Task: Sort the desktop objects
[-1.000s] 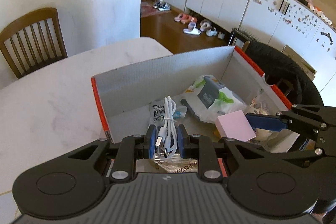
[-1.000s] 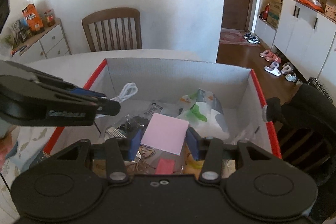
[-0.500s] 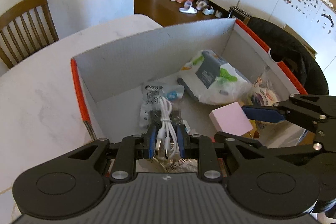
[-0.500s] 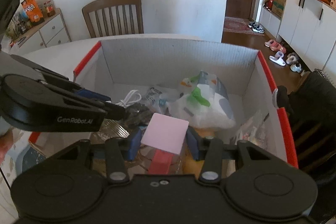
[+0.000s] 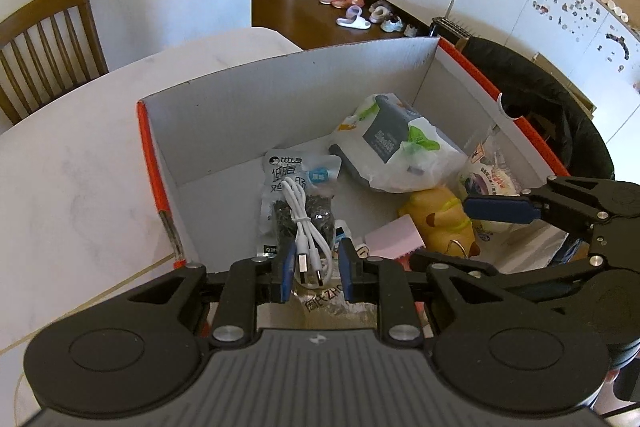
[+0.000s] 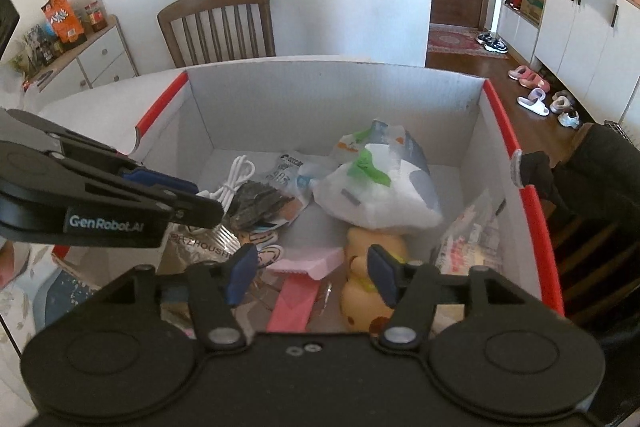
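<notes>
White table (image 5: 80, 163) holds red-edged box (image 5: 280, 107). Left gripper (image 5: 314, 267) open, white cable (image 5: 306, 223) lying loose between fingers atop snack bag (image 5: 280, 183). Right gripper (image 6: 314, 269) open over pink pad (image 6: 310, 261), beside yellow toy (image 6: 370, 247) and wipes (image 6: 380, 187).

Cable (image 5: 306, 223) lies on snack packet (image 5: 294, 203) in box (image 5: 280, 107) — left of wipes (image 5: 396, 151).

Bright daylight, sharp — fisheye-curved edges
</notes>
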Available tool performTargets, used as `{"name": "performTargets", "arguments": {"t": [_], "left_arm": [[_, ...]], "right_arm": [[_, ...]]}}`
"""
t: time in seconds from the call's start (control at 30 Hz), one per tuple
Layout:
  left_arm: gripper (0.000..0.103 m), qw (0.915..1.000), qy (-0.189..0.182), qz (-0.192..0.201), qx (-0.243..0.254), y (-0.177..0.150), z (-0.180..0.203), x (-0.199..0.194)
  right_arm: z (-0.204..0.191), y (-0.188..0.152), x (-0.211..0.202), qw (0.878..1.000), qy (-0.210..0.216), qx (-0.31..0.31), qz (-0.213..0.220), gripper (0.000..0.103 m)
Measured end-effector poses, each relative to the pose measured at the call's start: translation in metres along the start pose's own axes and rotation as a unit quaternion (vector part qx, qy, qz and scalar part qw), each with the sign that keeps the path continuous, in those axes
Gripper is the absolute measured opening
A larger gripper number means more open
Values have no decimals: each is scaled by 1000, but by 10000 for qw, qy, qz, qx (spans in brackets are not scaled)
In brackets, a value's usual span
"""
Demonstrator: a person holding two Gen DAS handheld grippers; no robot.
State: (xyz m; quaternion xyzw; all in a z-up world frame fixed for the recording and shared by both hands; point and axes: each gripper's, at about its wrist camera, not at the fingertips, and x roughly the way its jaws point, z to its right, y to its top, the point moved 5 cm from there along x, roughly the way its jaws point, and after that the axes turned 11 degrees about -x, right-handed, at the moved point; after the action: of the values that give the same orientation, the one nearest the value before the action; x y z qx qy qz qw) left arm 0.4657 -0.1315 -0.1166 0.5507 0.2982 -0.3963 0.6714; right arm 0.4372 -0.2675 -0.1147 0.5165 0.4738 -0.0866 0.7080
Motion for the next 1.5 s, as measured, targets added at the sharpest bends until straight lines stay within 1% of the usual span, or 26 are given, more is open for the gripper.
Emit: {"name": "performTargets", "arguments": {"t": [0.07, 0.23, 0.27, 0.3, 0.33, 0.37, 0.43, 0.63, 0.73, 0.87, 1.07, 1.27, 1.37, 1.5], "left_arm": [[26, 10000, -43, 48, -37, -1, -1, -5], [29, 9997, -95, 190, -126, -4, 0, -18], [35, 9996, -87, 233, -131, -5, 0, -22], [55, 9995, -79, 283, -127, -5, 1, -25], [68, 9993, -77, 352, -123, -5, 1, -28], [84, 9988, -83, 463, -120, -6, 2, -33], [84, 9980, -60, 617, -123, -7, 2, -41], [84, 9970, -66, 739, -205, -11, 3, -59], [84, 9957, -133, 867, -282, -15, 2, -70], [84, 9934, -3, 1127, -189, -23, 4, -84], [85, 9923, 56, 1209, -271, -33, -1, -96], [91, 9923, 119, 1195, -300, -44, -4, -102], [101, 9921, 159, 1202, -316, -50, -4, -105], [102, 9921, 180, 1194, -329, -58, -4, -110]], "right_arm": [[1, 0, -5, 10000, 0, 36, 43, 65], [4, 1, -19, 9998, 57, 99, 176, 66], [5, 1, -22, 9997, 71, 109, 203, 66], [5, 1, -25, 9996, 89, 116, 230, 66], [4, 1, -28, 9995, 104, 119, 261, 68], [4, 1, -31, 9994, 118, 121, 299, 69], [3, 1, -38, 9991, 154, 116, 383, 72], [1, 2, -56, 9982, 200, 52, 559, 78], [-2, 2, -65, 9976, 242, 30, 651, 79], [-6, 2, -77, 9967, 268, -16, 767, 79], [-12, 1, -88, 9957, 269, -74, 879, 82], [-16, -2, -95, 9949, 287, -109, 960, 86], [-19, -4, -99, 9944, 318, -87, 1008, 88], [-23, -7, -107, 9933, 286, -130, 1112, 93]]}}
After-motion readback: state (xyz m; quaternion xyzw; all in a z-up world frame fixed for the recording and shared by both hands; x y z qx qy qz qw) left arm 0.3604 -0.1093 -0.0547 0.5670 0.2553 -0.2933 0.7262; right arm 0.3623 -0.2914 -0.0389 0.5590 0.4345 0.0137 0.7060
